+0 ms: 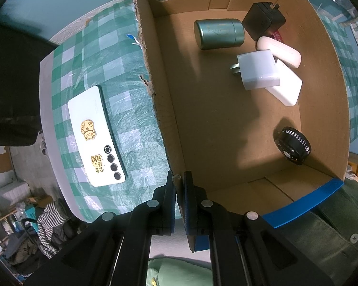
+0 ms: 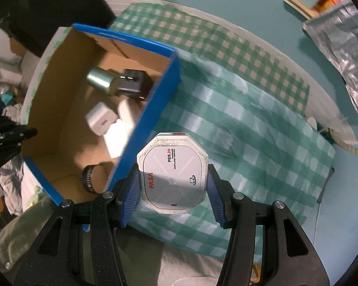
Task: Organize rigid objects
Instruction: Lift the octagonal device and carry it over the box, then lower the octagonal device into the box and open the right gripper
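Blue-padded, the right gripper (image 2: 173,186) clamped the white octagonal case (image 2: 172,174) between its pads; the left gripper (image 1: 179,190) pinched the cardboard box (image 1: 160,109) wall.

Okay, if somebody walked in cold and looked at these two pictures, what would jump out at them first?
Probably the white octagonal PASA gadget clamped between the right gripper fingers, held above the green checked cloth beside the cardboard box. Next, the left gripper pinching the box's torn wall, with chargers, a green tin and a black ribbed disc inside. A white phone lies on the cloth outside.
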The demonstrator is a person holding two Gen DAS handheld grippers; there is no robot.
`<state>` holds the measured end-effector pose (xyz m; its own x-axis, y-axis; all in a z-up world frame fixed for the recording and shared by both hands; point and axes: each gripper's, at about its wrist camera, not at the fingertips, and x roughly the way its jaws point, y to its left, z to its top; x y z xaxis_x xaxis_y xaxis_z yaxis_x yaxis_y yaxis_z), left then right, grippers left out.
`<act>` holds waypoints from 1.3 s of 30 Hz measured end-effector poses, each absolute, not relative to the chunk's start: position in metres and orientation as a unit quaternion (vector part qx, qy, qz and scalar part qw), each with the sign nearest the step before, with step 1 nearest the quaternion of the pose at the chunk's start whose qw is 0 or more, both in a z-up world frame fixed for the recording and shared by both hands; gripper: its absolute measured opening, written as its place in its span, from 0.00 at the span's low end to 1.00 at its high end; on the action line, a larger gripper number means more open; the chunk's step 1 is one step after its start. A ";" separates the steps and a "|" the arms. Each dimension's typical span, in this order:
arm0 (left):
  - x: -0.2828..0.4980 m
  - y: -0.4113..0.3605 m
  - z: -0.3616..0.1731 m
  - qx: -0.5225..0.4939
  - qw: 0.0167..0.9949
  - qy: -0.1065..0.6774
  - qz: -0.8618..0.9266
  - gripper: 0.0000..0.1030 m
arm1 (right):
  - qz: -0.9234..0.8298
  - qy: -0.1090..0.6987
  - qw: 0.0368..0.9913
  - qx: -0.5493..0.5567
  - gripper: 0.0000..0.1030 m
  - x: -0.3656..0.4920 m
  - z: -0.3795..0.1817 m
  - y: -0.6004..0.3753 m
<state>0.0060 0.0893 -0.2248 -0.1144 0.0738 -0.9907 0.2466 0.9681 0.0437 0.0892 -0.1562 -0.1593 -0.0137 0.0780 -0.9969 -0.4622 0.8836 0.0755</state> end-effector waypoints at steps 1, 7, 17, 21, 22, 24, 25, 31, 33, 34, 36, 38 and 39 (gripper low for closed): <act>0.006 0.089 -0.225 0.108 0.657 0.743 -0.066 0.05 | 0.203 0.683 0.687 -0.144 0.51 0.088 -0.158 -0.149; 0.006 0.090 -0.225 0.107 0.657 0.744 -0.066 0.05 | 0.236 0.675 0.681 -0.160 0.51 0.082 -0.157 -0.115; 0.006 0.090 -0.225 0.107 0.657 0.743 -0.066 0.05 | 0.261 0.674 0.665 -0.191 0.51 0.076 -0.175 -0.075; 0.006 0.090 -0.225 0.107 0.657 0.743 -0.066 0.05 | 0.274 0.672 0.655 -0.211 0.51 0.068 -0.188 -0.064; 0.006 0.090 -0.225 0.107 0.657 0.743 -0.066 0.05 | 0.277 0.672 0.653 -0.215 0.51 0.066 -0.190 -0.062; 0.006 0.089 -0.225 0.108 0.657 0.743 -0.068 0.05 | 0.280 0.673 0.646 -0.226 0.51 0.061 -0.198 -0.058; 0.006 0.089 -0.225 0.108 0.657 0.743 -0.068 0.05 | 0.281 0.674 0.643 -0.231 0.51 0.060 -0.201 -0.056; 0.006 0.088 -0.226 0.108 0.657 0.743 -0.070 0.05 | 0.277 0.686 0.627 -0.243 0.51 0.051 -0.221 -0.057; 0.006 0.089 -0.226 0.108 0.657 0.743 -0.070 0.05 | 0.281 0.684 0.628 -0.244 0.51 0.050 -0.222 -0.057; 0.006 0.089 -0.226 0.109 0.657 0.743 -0.070 0.05 | 0.281 0.683 0.628 -0.245 0.51 0.050 -0.223 -0.056; 0.006 0.089 -0.225 0.109 0.657 0.743 -0.070 0.06 | 0.278 0.683 0.628 -0.249 0.51 0.049 -0.224 -0.055; 0.006 0.088 -0.225 0.109 0.657 0.743 -0.070 0.06 | 0.277 0.681 0.632 -0.245 0.51 0.048 -0.223 -0.055; 0.006 0.088 -0.225 0.109 0.657 0.743 -0.070 0.06 | 0.278 0.681 0.633 -0.241 0.51 0.048 -0.222 -0.055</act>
